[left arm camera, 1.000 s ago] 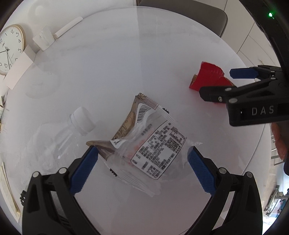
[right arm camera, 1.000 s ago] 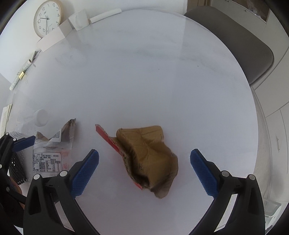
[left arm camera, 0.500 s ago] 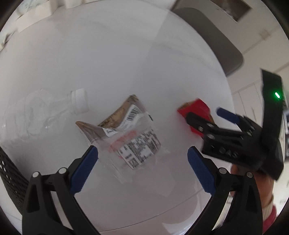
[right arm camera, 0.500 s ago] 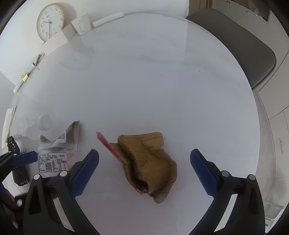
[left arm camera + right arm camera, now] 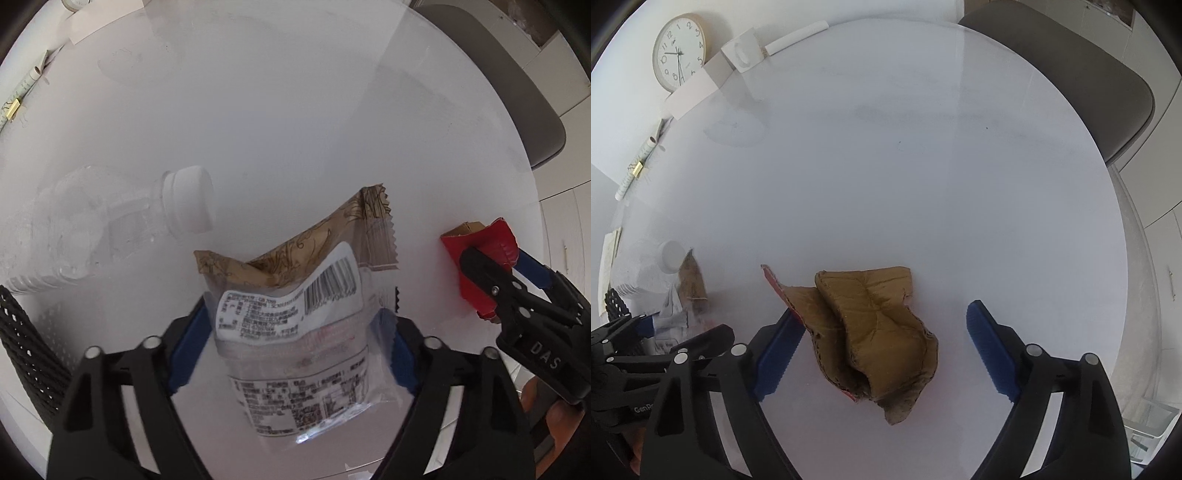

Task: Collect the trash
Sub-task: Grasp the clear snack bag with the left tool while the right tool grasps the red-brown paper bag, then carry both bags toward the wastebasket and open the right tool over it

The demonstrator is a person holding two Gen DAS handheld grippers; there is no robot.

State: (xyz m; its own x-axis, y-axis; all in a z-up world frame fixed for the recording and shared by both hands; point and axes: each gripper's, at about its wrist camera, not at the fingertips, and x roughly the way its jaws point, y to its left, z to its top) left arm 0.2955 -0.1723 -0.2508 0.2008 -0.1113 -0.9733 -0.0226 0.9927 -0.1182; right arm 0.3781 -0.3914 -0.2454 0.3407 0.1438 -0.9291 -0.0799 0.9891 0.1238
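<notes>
A clear snack wrapper point(image 5: 295, 332) with a white label and a brown end lies on the white round table point(image 5: 295, 110). My left gripper point(image 5: 291, 332) points down over it. Its jaws are closing, with the wrapper between the blue pads point(image 5: 188, 354), which stand at its edges without squeezing it. A crumpled piece of brown cardboard point(image 5: 875, 325) with a red face lies between the jaws of my right gripper point(image 5: 882, 310), which are also closing. The left pad point(image 5: 779, 350) is at its red edge and the right pad is apart from it. An empty clear bottle point(image 5: 110, 229) lies to the left of the wrapper.
A black mesh basket point(image 5: 22, 350) stands at the table's left edge. A clock point(image 5: 679, 51), a white cup point(image 5: 742, 55) and rolled paper point(image 5: 635, 170) are at the far rim. A grey chair point(image 5: 1089, 81) is behind the table. The near table edge runs just under both grippers.
The left view has rolled and come down closer to the wrapper. The left jaws have narrowed from wide open to the wrapper's edges. The right jaws have narrowed around the cardboard.
</notes>
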